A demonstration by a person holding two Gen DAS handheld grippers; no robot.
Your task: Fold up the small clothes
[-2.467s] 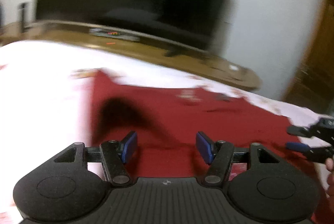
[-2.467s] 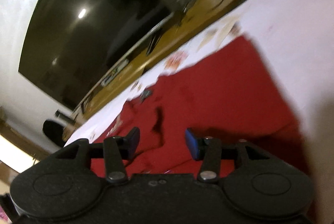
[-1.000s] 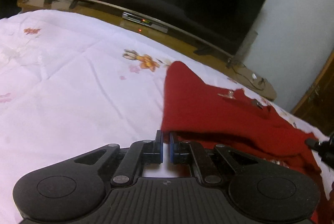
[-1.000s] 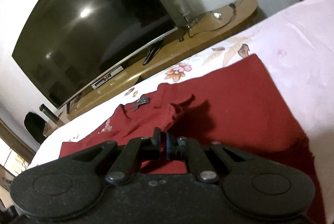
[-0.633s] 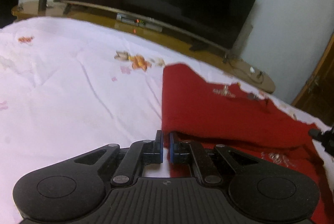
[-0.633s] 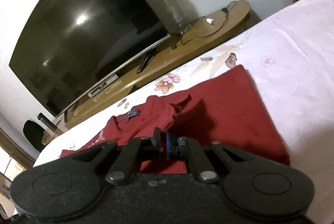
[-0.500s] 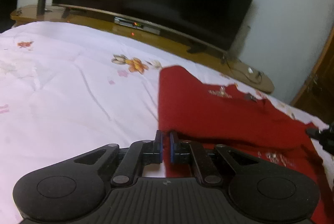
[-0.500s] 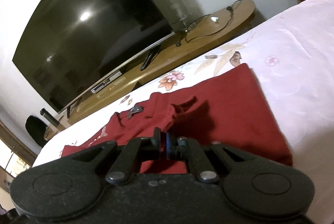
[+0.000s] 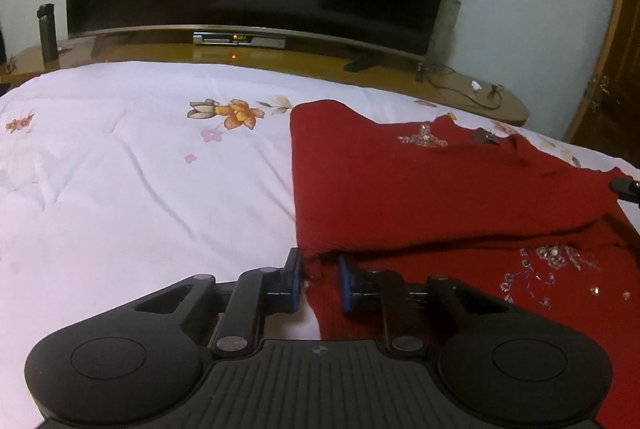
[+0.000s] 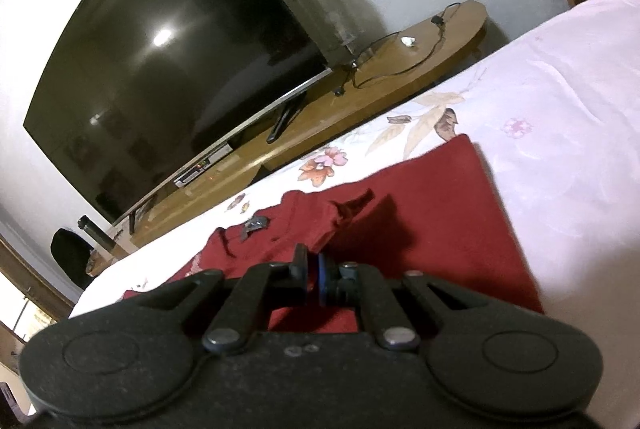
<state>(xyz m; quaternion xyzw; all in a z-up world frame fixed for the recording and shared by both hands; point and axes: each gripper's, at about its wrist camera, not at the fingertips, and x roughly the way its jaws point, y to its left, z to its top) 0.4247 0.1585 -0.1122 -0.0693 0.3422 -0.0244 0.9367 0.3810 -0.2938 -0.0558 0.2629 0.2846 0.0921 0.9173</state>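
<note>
A: Where's the garment now?

B: Red top (image 9: 420, 189) lies flat on the bed (image 9: 140, 189), right half of it as the left camera sees it. Upper layer is folded over; the fold edge runs left-right just ahead of the left hand-held gripper (image 9: 319, 281).

A: Left state?

B: Jaws have just been opening, now a small gap. The cloth corner sits between the pads, but they don't look to press on it. I'd call that a release.

A: Right?

B: Right hand-held gripper (image 10: 313, 279) is closed tight, at the other end of the same edge. Red cloth is right at the tips; can't tell if any is pinched.

A: Long axis?

B: Across both hands, left to right. Each hand is at its own end, so the next fold probably brings one end over toward the other.
</note>
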